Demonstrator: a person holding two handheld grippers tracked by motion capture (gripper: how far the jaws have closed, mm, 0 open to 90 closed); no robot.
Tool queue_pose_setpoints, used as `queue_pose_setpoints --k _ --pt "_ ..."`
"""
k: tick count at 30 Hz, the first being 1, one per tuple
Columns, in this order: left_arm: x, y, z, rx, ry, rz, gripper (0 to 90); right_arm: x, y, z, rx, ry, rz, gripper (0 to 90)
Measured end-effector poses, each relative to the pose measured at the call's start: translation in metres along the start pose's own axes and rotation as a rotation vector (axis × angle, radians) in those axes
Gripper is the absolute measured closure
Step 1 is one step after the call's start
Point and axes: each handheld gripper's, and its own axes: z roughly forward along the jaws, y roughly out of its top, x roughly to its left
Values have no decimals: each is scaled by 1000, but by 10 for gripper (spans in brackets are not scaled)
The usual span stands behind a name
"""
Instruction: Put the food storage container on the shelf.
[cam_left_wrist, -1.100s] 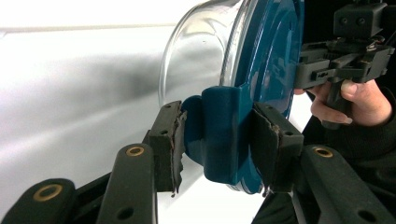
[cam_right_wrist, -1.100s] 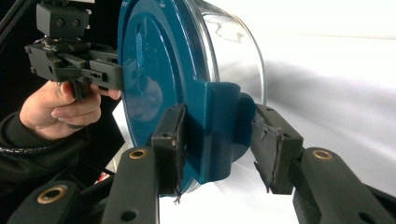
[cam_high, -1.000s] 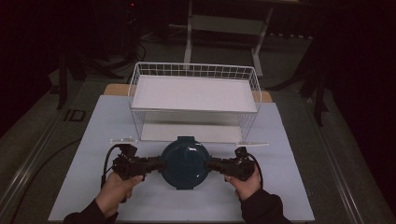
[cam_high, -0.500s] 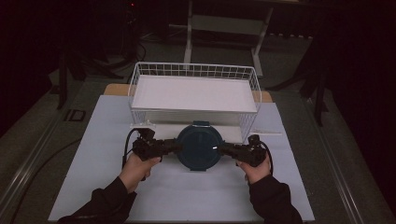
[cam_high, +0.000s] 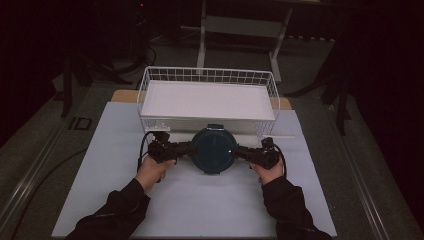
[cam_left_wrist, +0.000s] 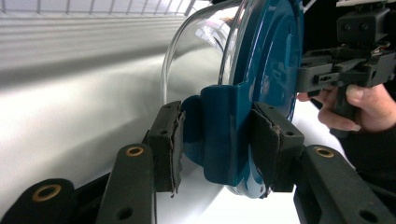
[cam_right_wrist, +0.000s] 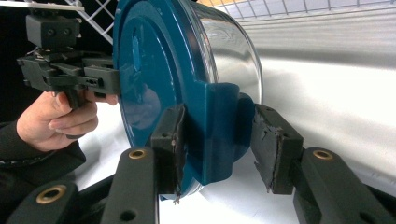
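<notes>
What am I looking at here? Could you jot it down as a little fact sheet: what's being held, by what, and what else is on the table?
Held thing: round glass bowl with a blue lid
Holders: left gripper and right gripper, one in each hand
Grip points: blue side tabs of the lid, one per gripper
Left jaws: shut on the tab
Right jaws: around the tab; one pad touches, the other shows a gap
Behind the bowl: white wire basket
Surface: white table
Surroundings: dark room

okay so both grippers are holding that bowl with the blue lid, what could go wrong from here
The right gripper has one pad off the lid tab, so the glass bowl may slip or tilt. The bowl hangs close to the wire basket and could knock its front rim. The left gripper pinches just a narrow tab.
</notes>
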Motion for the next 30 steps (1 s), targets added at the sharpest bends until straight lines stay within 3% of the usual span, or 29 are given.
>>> queue_pose_setpoints --k 5,6,9,16,21,26,28,29,30 --pt "10 0 8 -11 15 1 550 -11 1 8 -14 -5 12 562" --pt "11 -1 10 -4 33 -19 549 -12 1 10 -13 -8 16 562" --pt "17 -2 12 -22 35 -24 547 -17 1 16 -11 -18 20 563" --pt "16 0 13 -17 40 -23 544 -21 1 18 -5 -4 40 561" --pt "21 -1 15 -40 14 -60 539 -24 0 18 -10 6 92 554" --pt "28 -3 17 -64 -5 -75 527 -27 -1 19 -26 5 88 539" --pt "28 -3 19 -73 9 -71 508 -29 -1 20 -33 1 90 484" --pt "27 -2 20 -74 29 -60 497 -25 0 20 -32 -38 77 483" --pt "29 -1 20 -78 61 -27 489 -23 1 20 -37 -45 71 495"
